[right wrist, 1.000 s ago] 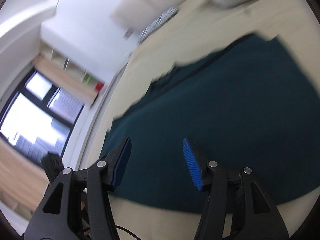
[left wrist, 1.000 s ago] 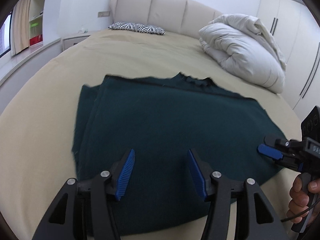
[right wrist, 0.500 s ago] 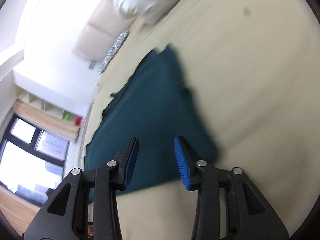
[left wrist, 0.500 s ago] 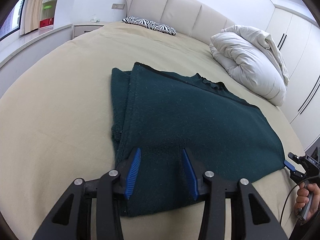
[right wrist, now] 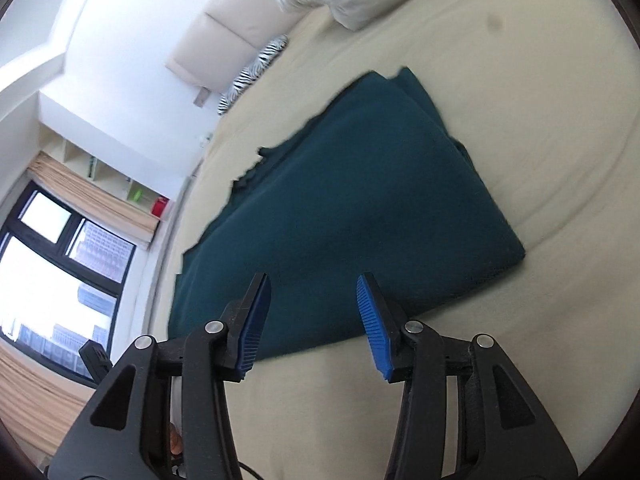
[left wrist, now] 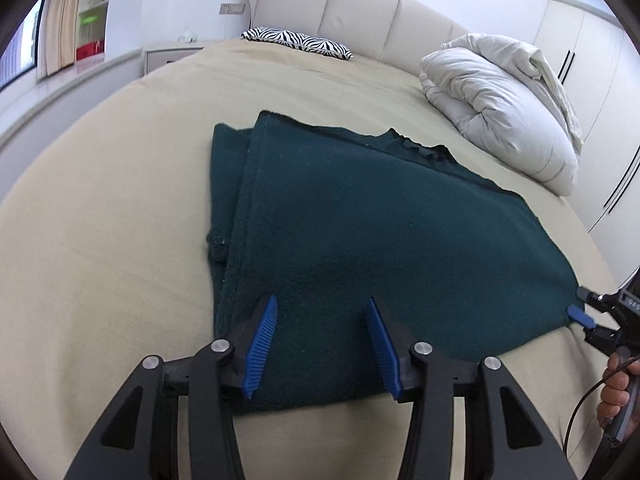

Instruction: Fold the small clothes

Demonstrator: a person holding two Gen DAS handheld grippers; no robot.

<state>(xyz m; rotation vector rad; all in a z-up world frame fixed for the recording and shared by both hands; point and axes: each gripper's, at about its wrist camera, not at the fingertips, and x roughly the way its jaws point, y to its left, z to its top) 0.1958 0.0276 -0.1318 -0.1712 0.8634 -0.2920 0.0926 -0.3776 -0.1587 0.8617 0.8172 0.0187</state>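
The garment (left wrist: 360, 216) was a uniform dark teal-green, without pattern. It lay on a bed sheet (left wrist: 100, 208) of plain beige. The small pillow (left wrist: 296, 42) bore a black-and-white zebra stripe; the bundled duvet (left wrist: 500, 108) was off-white and the headboard (left wrist: 360, 8) cream. The left gripper (left wrist: 322, 344) and the right gripper (right wrist: 314, 320) each had black arms and blue ribbed pads (left wrist: 262, 340). The curtain (right wrist: 92, 200) was tan. On the shelf stood a red box (left wrist: 90, 49) and a green item (left wrist: 90, 20).
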